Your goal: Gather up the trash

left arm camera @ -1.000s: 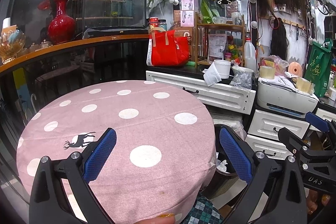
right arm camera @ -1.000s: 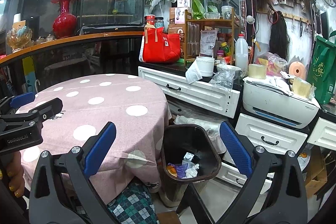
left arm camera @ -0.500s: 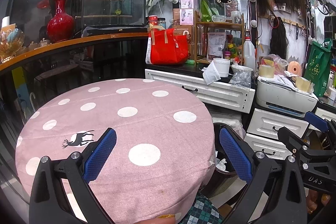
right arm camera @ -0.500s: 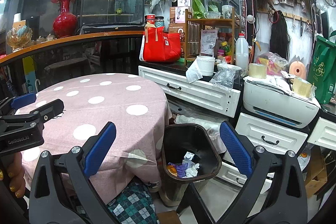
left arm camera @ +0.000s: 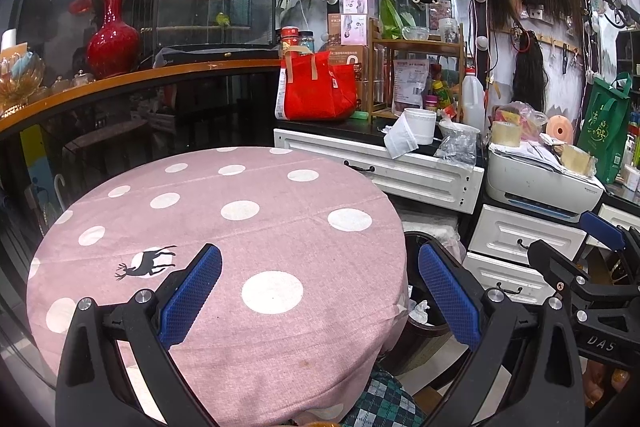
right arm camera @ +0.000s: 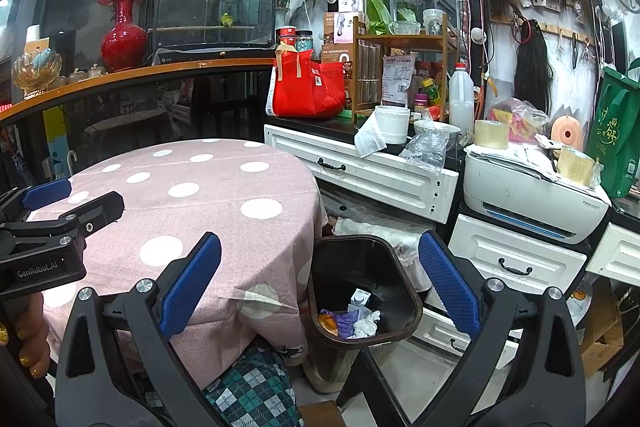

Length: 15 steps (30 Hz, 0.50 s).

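Note:
A dark trash bin stands on the floor right of the round table; it holds crumpled white paper, a purple wrapper and other scraps. Its rim shows past the table edge in the left wrist view. My right gripper is open and empty, hovering above the bin and the table edge. My left gripper is open and empty above the pink polka-dot tablecloth. No loose trash shows on the tablecloth.
White drawer units and a printer stand behind the bin. The counter holds a red bag, paper roll and tape rolls. A curved glass counter with a red vase lies beyond the table.
Both grippers have stayed open and nearly still; the left view has drifted very slightly. Nothing was picked up or dropped.

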{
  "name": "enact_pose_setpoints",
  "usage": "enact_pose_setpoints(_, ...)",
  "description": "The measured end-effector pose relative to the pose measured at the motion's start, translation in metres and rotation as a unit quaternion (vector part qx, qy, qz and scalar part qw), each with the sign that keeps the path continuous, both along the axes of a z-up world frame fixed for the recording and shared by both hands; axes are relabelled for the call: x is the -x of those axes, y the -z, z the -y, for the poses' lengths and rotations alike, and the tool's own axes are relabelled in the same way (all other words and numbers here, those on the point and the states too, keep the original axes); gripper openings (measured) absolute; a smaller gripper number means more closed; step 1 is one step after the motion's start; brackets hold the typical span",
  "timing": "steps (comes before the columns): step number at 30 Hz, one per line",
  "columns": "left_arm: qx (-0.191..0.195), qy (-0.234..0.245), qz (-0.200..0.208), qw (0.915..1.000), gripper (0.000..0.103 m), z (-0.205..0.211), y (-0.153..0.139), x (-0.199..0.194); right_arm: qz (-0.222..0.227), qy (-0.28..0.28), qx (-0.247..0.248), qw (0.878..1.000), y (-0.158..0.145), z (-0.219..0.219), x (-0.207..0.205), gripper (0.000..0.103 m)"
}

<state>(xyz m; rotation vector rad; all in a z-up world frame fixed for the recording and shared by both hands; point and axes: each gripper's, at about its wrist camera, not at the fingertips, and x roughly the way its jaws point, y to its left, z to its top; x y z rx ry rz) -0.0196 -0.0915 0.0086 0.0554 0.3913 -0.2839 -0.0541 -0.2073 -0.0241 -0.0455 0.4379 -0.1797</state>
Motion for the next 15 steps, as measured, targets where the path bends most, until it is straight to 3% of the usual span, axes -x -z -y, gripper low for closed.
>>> enact_pose_setpoints(15,-0.002,0.005,-0.009,0.9999,0.097,0.0029,0.0048,0.0014,-0.002,-0.002,-0.001,1.0,0.0043,0.0022,-0.0002,0.097)
